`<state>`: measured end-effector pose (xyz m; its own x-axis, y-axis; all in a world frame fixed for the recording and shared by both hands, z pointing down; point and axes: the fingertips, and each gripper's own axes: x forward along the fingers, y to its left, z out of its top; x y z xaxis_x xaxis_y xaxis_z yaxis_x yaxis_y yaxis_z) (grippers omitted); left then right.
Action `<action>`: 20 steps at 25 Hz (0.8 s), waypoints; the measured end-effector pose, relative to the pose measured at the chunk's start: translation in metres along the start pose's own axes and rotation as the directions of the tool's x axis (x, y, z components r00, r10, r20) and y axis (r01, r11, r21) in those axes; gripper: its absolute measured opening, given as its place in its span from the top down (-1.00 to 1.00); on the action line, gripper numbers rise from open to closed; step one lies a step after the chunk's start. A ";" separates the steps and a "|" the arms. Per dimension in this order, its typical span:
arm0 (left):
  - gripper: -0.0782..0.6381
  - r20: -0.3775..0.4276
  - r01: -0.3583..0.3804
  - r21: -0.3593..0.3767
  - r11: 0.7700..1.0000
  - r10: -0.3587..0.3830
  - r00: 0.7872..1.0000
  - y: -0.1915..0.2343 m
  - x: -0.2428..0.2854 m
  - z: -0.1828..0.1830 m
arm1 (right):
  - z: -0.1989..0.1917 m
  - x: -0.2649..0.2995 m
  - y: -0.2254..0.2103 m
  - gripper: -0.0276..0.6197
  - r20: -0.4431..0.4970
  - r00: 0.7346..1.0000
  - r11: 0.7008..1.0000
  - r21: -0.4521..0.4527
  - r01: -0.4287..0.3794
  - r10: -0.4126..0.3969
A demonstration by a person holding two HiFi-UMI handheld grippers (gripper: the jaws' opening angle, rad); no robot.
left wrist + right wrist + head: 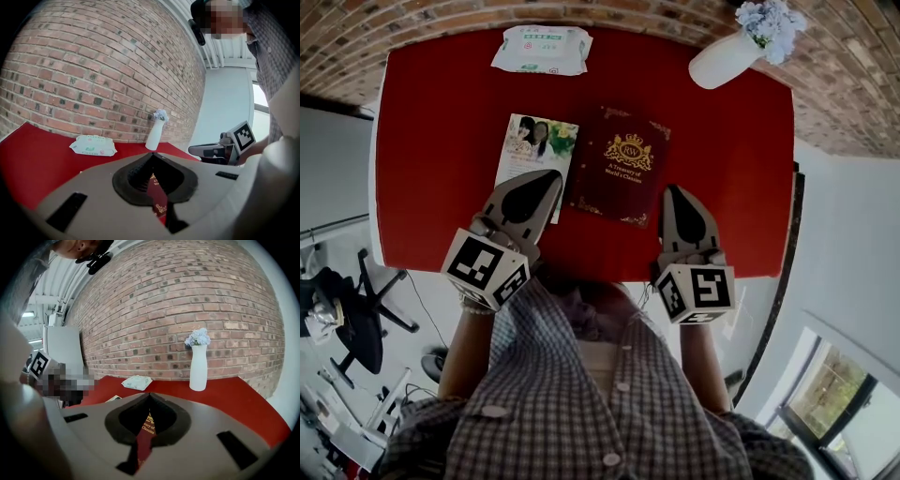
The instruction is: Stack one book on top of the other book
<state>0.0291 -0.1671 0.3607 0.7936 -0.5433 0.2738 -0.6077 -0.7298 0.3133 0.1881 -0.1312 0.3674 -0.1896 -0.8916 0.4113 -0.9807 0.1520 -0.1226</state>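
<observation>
The left hand-held gripper (547, 180) is clenched: in its own view the two grey jaws meet at the tip and hold nothing. In the head view its tip lies over the near right corner of the photo-cover book (534, 141); whether it touches the cover I cannot tell. The right hand-held gripper (676, 192) is also clenched and empty, and its tip is just beside the near right corner of the dark red book (619, 164). In each gripper view a strip of the dark red cover shows through the dark opening behind the closed jaws.

The two books lie flat, side by side, in the middle of the red surface (431, 150). The photo-cover book is on the left and the dark red book on the right, and their long edges are touching or almost touching. Neither book is on top of the other.

A white vase (722, 61) stands near the far right corner of the surface and holds pale blue flowers (769, 23). It is tall, smooth and slim. A soft pack of wet wipes (542, 49), white with green print, lies at the far edge.

The dark red book has a matte hard cover with a gold crest and gold corner ornaments. The other book is thinner, with a glossy light cover. Behind the surface is a rough brick wall (178, 301).
</observation>
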 end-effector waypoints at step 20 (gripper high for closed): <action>0.60 -0.219 -0.031 -0.080 0.996 0.013 0.976 0.010 0.045 -0.075 | -0.074 0.036 -0.032 0.63 -0.256 0.965 0.996 0.076 -0.041 0.059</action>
<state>0.0566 -0.1680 0.4441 0.7600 -0.4487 0.4702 -0.6324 -0.6771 0.3762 0.2088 -0.1362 0.4532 -0.2527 -0.7424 0.6205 -0.9658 0.1552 -0.2077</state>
